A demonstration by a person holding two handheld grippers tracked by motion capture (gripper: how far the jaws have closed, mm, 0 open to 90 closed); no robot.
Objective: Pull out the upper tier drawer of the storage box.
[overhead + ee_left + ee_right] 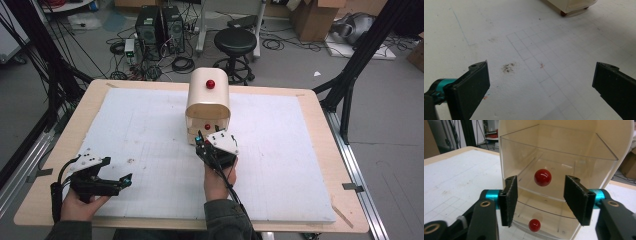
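The step in hand is the approach to a drawer pull. The right claw (pixel 540 201) is lined up on the red knob (pixel 542 177) of the upper clear drawer (pixel 564 157), which sits in the cream cabinet (pixel 207 102) at the middle of the desk (pixel 310 100). Its jaws stand partly spread on either side of the knob, with a gap visible between each pad and the ball; nothing is pinched yet. A second red knob (pixel 534 225) marks the lower drawer, below the claw.

The left claw (pixel 102 180) rests near the front left corner of the desk, well apart from the cabinet, jaws spread wide over the bare white mat (pixel 529 50).

The next move probably calls for closing the right claw squarely on the knob's sides, then drawing straight back along the drawer's travel. An off-centre grip may slip off the round knob.
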